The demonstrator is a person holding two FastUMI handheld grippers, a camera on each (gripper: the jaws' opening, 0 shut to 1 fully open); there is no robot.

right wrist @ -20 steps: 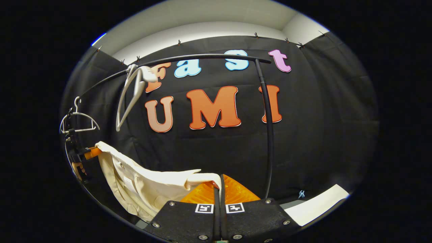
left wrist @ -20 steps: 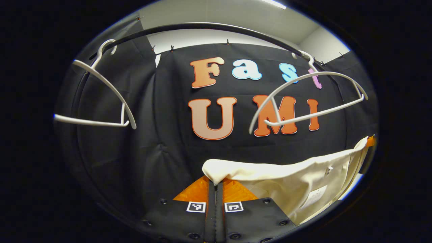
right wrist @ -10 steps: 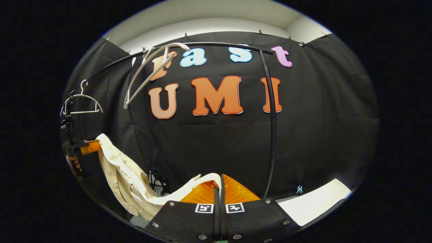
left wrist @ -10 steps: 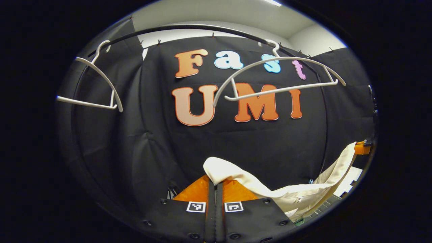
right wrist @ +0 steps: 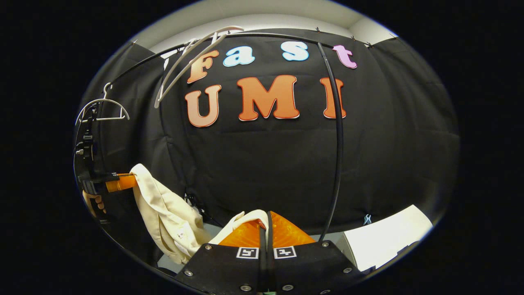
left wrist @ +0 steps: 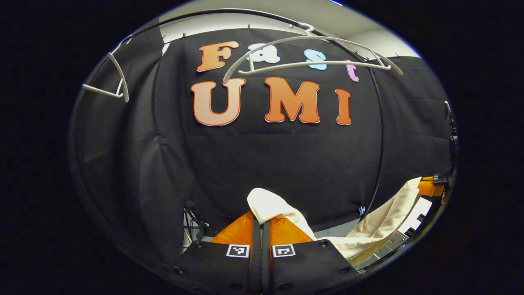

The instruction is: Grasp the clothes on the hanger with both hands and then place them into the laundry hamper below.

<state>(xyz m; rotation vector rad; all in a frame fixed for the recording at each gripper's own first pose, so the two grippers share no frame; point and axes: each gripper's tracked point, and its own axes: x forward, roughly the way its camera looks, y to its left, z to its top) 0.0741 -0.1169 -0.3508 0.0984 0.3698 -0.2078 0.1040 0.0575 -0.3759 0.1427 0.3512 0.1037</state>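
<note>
A cream garment (left wrist: 368, 231) hangs slack between my two grippers, off the hangers. My left gripper (left wrist: 261, 221) is shut on one bunched end of it (left wrist: 266, 203). In the right gripper view my right gripper (right wrist: 265, 224) is shut on the other end (right wrist: 245, 217), and the cloth (right wrist: 163, 213) sags down to the left. The left gripper (right wrist: 116, 183) also appears far left there, held by a hand (right wrist: 95, 203). The right gripper (left wrist: 430, 186) shows at the right edge of the left gripper view. A bare white hanger (left wrist: 311, 61) hangs on the black rail (left wrist: 376, 135) above.
A second white hanger (left wrist: 114, 82) hangs at the upper left of the rail; both hangers (right wrist: 102, 108) (right wrist: 192, 61) show in the right gripper view. The rail's black upright (right wrist: 337, 139) stands right of centre. A white surface (right wrist: 385, 237) lies low at the right.
Both grippers have moved down with the garment; hangers and rail have risen in both views. The cloth has gone from stretched between the grippers to sagging, and the empty hanger swings.
</note>
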